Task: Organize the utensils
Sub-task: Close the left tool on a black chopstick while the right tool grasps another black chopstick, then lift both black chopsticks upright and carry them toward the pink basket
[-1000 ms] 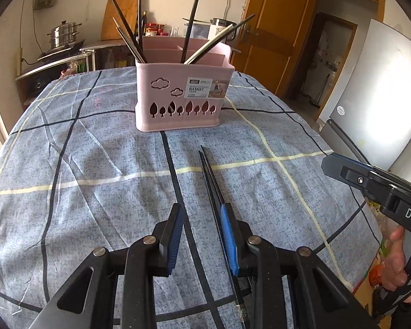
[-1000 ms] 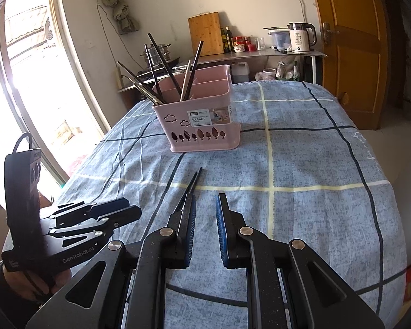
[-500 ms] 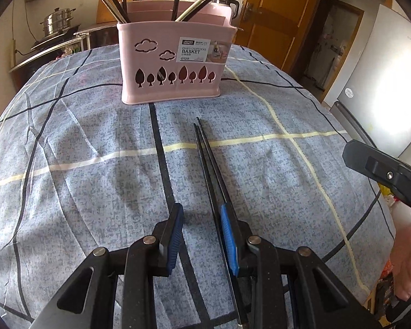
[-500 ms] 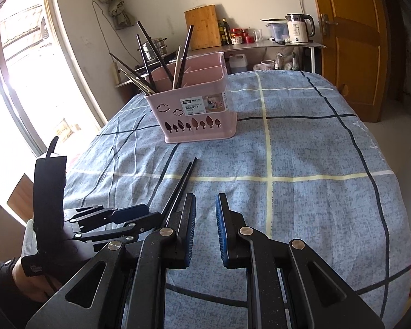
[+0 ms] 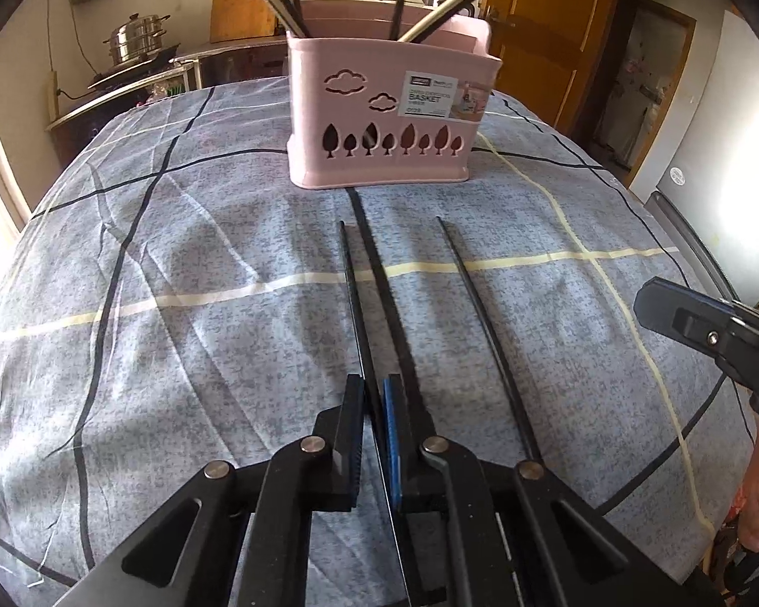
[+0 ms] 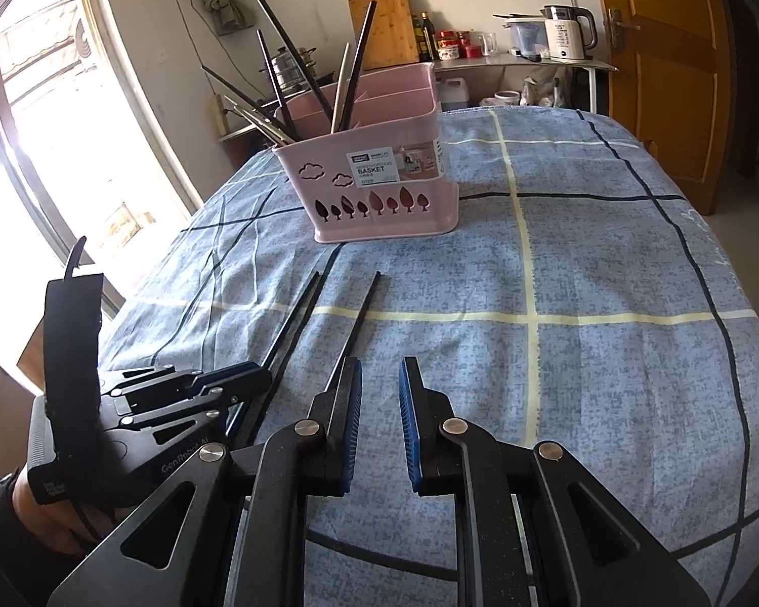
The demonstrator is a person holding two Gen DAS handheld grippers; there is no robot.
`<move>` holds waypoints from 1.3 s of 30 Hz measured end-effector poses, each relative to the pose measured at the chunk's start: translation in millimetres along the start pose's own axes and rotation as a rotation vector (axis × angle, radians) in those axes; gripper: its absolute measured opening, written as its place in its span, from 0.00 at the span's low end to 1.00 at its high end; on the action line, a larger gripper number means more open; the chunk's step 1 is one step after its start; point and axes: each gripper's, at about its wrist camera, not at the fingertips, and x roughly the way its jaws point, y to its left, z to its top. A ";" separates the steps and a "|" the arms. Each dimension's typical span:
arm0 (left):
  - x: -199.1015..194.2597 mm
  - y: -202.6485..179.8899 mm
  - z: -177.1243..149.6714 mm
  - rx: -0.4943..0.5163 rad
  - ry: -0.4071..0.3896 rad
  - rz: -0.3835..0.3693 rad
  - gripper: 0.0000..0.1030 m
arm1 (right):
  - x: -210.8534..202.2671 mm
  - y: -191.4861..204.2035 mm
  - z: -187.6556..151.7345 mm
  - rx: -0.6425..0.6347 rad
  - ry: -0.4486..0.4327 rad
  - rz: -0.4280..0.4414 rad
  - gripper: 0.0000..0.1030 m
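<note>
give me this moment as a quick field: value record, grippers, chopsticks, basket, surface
left hand-held gripper: shut on one black chopstick, tip pointing toward the basket
right hand-held gripper: open, holding nothing, low over the cloth
loose chopstick: lying on the cloth, to the right of the held one
pink basket: upright at the far side of the table, several chopsticks already standing in it
tablecloth: blue, with dark and pale yellow grid lines, wrinkled

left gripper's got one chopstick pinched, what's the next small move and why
Probably lift it and carry it toward the pink basket. The left gripper is shut on one black chopstick, whose tip already points at the basket. The other chopstick lies loose on the cloth; the right gripper is open and holds nothing.
</note>
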 end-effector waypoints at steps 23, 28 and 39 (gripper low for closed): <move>20.4 33.8 38.0 -0.002 0.084 -0.025 0.09 | 87.0 28.3 19.3 -0.004 0.188 -0.050 0.15; 23.4 34.4 40.7 0.006 0.079 -0.028 0.09 | 91.6 30.9 23.5 -0.022 0.195 -0.080 0.08; 3.3 42.1 48.7 -0.046 0.036 -0.058 0.05 | 68.5 26.4 36.6 -0.008 0.145 -0.018 0.06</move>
